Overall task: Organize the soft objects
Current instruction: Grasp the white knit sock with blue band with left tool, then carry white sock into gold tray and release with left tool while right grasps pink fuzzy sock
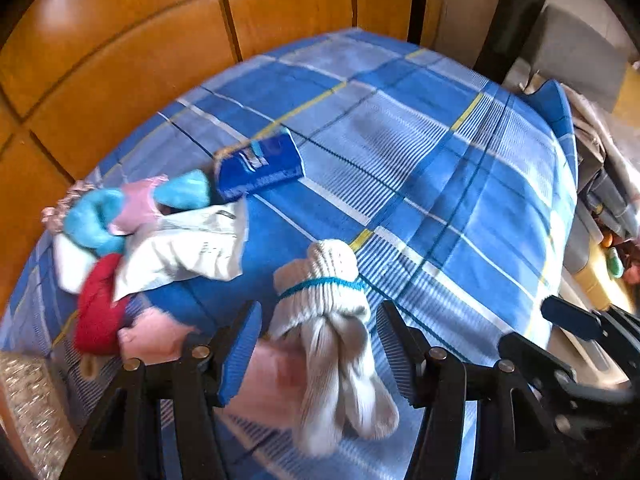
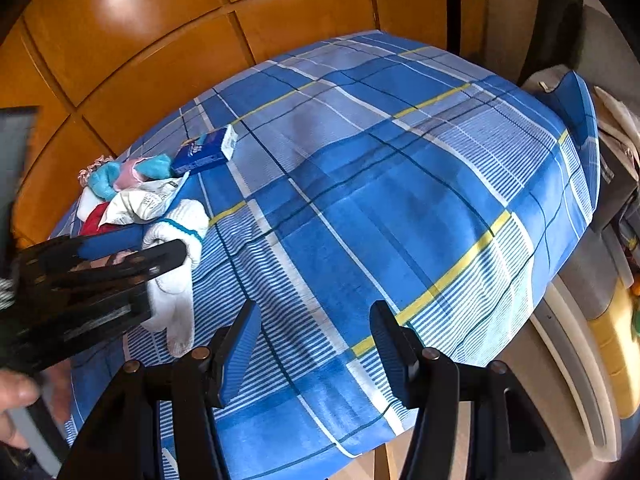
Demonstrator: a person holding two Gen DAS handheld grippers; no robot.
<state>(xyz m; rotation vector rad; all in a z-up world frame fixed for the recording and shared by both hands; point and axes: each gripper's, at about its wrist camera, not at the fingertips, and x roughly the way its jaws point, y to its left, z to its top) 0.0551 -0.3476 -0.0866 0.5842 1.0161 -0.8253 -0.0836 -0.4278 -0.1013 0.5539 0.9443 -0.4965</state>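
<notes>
White knit glove [image 1: 320, 300], lying on plaid cloth [image 1: 440, 184] between the wide-open, empty left gripper [image 1: 316, 340], ready for pickup; soft pile [image 1: 132, 240] at nine o'clock; right gripper [image 2: 316, 340] open, empty.

- Glove [image 1: 332, 312] — white knit with a teal cuff band, lies limp on the bedsheet, fingers toward the camera.
- Sock [image 1: 100, 220] — fluffy, cyan and pink, curled at the left edge.
- Red cloth [image 1: 98, 312], bunched, just beside the sock.
- Pink cloth [image 1: 272, 384], partly under the glove.
</notes>
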